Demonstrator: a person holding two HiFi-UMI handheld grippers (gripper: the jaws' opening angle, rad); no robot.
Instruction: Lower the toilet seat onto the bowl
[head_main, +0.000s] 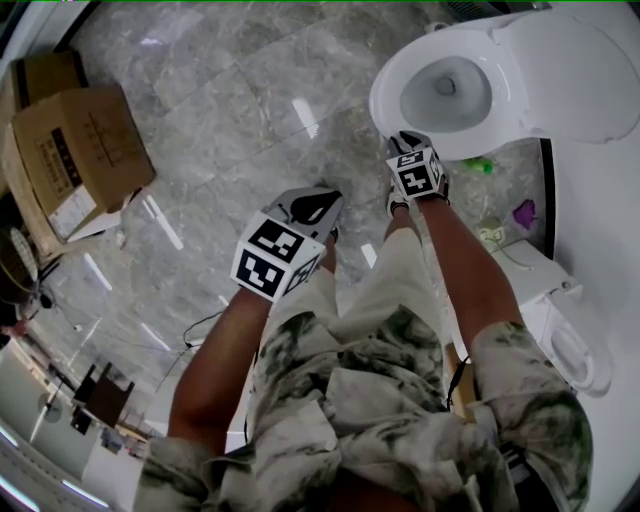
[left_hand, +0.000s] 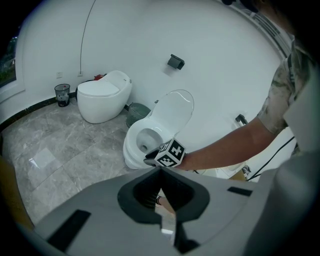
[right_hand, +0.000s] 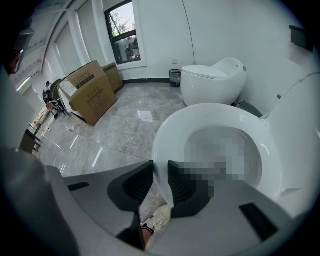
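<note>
Right gripper (right_hand: 161, 171) on toilet seat (right_hand: 170, 130).
Both my pads pinch its front rim; my left gripper (left_hand: 161, 172) hangs apart, jaws together, empty.

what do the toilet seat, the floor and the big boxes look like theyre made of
The toilet seat is smooth, glossy white with a thin edge, so probably plastic, though glazed ceramic can't be ruled out. The floor is polished grey veined tile, marble or a marble-look, mirroring the ceiling lights. The boxes are matte brown with folded edges and stuck-on labels, so cardboard.
</note>
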